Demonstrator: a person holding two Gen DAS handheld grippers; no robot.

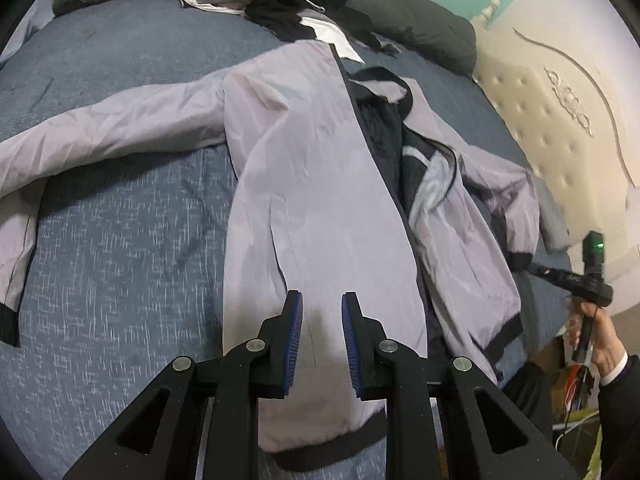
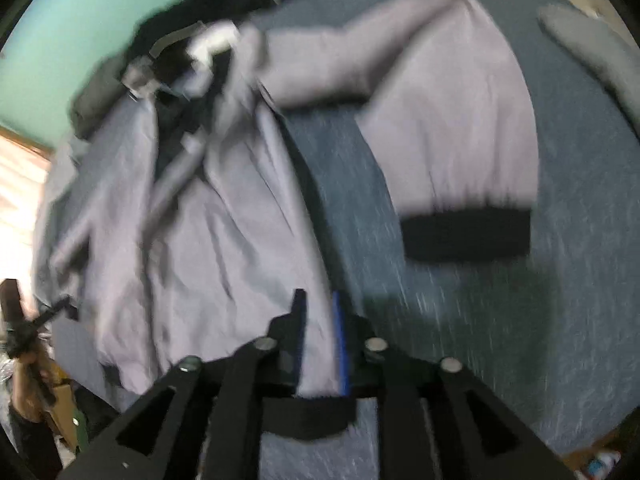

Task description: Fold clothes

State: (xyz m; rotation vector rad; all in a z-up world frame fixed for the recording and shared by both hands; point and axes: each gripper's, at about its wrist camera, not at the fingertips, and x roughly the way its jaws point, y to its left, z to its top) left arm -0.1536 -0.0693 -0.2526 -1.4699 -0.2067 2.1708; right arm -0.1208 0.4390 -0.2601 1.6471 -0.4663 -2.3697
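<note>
Soft, even indoor light fills both views, and the jacket sleeve (image 1: 100,132) left of the jaws casts a dim shadow on the bed (image 1: 120,248). The left wrist view is sharp, the right wrist view smeared by motion blur. Fisheye bending curves both edges into dark corners.

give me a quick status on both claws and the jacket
Left claw open, over jacket hem. Right claw shut on jacket's front edge. Clothes pile beyond collar, not blocking.

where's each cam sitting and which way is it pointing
Left wrist: on the left gripper, above the jacket hem, facing up the bed toward the headboard; the person's right hand shows.
Right wrist: on the right gripper, pads gripping jacket fabric by the hem, facing the cuff.
Shared: jacket, bed.
</note>
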